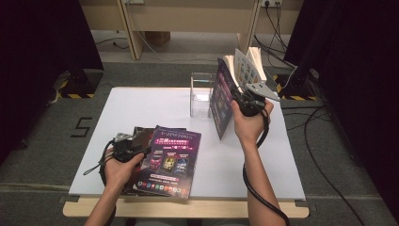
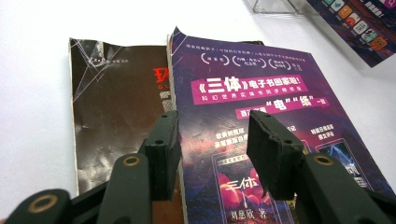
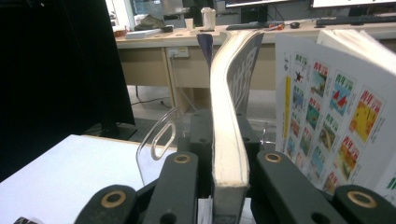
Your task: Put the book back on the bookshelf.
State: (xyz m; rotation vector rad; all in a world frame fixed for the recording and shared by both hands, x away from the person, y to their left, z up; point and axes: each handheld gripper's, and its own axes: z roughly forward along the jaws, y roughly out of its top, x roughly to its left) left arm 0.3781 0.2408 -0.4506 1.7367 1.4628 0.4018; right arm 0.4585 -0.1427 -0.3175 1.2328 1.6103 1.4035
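Right tool [image 1: 248, 101] clamps a thick book [image 1: 225, 94] upright, upper right beside the clear holder [image 1: 201, 94], likely to slot it in. Left tool [image 1: 123, 149], jaws apart and gripping nothing, hovers over the purple book [image 1: 171, 160], lower left of the tabletop [image 1: 141, 106].

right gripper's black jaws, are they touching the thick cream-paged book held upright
Touching. The right gripper view shows the right gripper with both jaws pressed flat against the thick cream-paged book, no gap on either side.

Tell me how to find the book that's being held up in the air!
Start at the white table and find the clear plastic box near its far edge. Right beside it, the right tongs grip a purple book. It stands upright with pages fanning open, while the other two books lie flat.
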